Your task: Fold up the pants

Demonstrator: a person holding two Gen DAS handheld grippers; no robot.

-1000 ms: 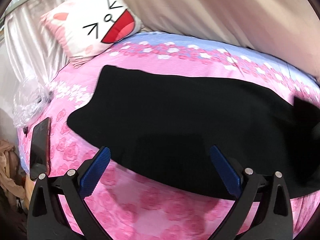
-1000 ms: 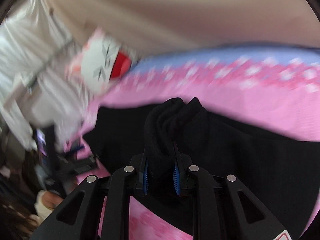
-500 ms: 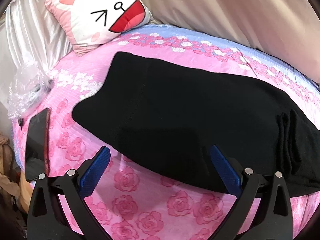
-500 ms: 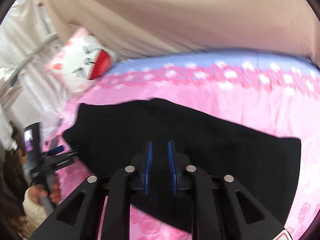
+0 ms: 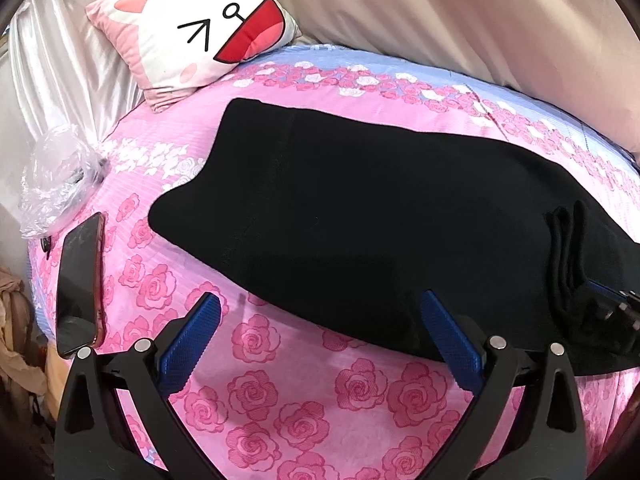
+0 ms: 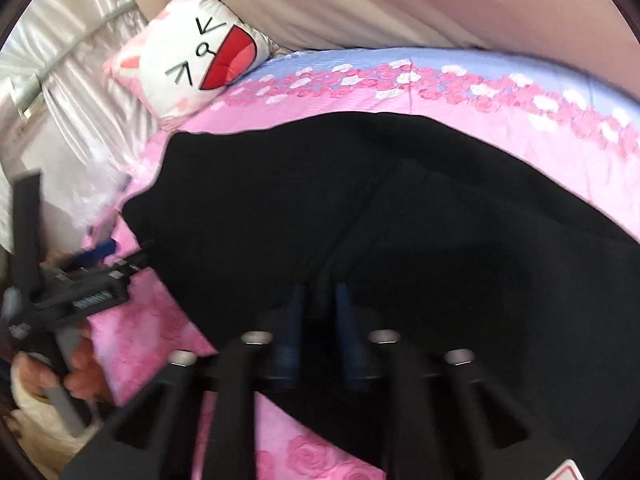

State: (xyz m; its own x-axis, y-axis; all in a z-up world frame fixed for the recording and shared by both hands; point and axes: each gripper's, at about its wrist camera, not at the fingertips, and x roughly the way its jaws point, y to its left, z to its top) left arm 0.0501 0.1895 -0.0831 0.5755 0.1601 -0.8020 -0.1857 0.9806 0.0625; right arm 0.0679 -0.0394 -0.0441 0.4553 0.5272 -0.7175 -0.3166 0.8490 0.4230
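**Pinching the pants on the right, gaping on the left**

My left gripper (image 5: 320,300) stands wide open and holds nothing, hovering over the near edge of the black pants (image 5: 360,208), which lie spread flat on the pink rose bedsheet (image 5: 280,400). My right gripper (image 6: 322,292) is closing to a narrow slit on a bunched ridge of that cloth.
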